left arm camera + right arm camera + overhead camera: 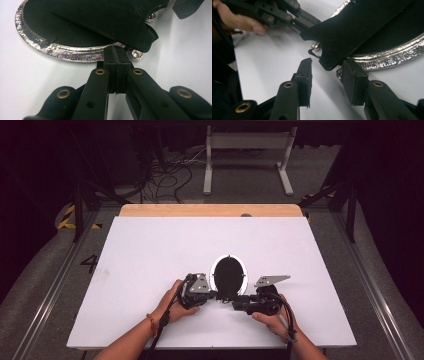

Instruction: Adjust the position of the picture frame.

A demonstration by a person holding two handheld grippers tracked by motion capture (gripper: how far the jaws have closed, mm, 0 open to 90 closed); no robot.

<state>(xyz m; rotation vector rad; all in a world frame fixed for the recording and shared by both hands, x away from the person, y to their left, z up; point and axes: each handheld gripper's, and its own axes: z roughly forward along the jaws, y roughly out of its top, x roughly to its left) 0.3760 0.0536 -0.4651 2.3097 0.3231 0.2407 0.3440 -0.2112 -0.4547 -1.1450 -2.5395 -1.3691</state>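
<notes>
- One white desk (150, 250) carries the scene, with two claws near its front edge, each held in one hand.
- One oval mirror frame (228, 274) with a shiny silver rim and black centre lies flat on the desk, just beyond and between the two claws.
- One black flap (107, 22), a flat felt-like panel, lifts off the frame's dark back and reaches toward both claws.
- The left claw (117, 62) has its jaws pressed together with no gap, tips at the near rim of the frame, right under the edge of the flap; whether a bit of flap is pinched between them cannot be told.
- The left hand (176, 301) wraps that claw's body.
- The right claw (327, 72) has its jaws spread apart, and the lower corner of the flap hangs just ahead of the gap, between the two tips; the right tip sits beside the silver rim.
- The right hand (272, 320) holds this claw.
- Two small silver ball feet (315, 45) show beside the flap, one ahead of the right claw's left jaw, one tucked against its right jaw.
</notes>
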